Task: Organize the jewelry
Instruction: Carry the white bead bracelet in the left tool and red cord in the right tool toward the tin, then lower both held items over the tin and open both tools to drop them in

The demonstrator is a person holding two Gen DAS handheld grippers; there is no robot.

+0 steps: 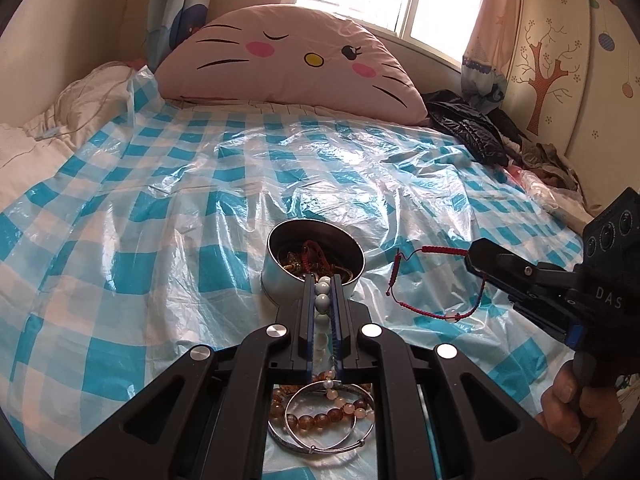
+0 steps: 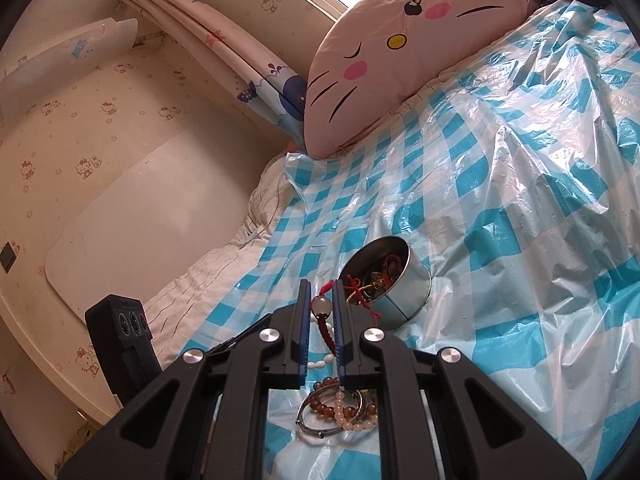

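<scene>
1. A strand of pale beads (image 1: pixel 322 300) is held between the narrowed fingers of the left gripper (image 1: pixel 322 280), with the fingertips at the near rim of the round metal tin (image 1: pixel 276 276). The tin sits on the bed, on a blue-checked plastic sheet (image 1: pixel 160 200), at 12 o'clock from the left gripper.
2. A red cord bracelet (image 2: pixel 326 320) with a clear bead is clamped in the right gripper (image 2: pixel 322 284), which is closed to a narrow gap. In the left wrist view the cord trails from that gripper at 3 o'clock down onto the sheet.
3. The tin is already partly filled with red cord and amber pieces, so each strand is best carried fully over the opening before release; otherwise a tail is likely to be left over the rim.
4. One gripper at a time is best emptied, as both are converging on the same small opening.
5. The tin looks light and the sheet slippery; the rim is better not pushed.
6. Silver bangles (image 1: pixel 320 420) and amber bead bracelets (image 1: pixel 320 418) lie at 6 o'clock, beneath the left gripper, not yet collected.
</scene>
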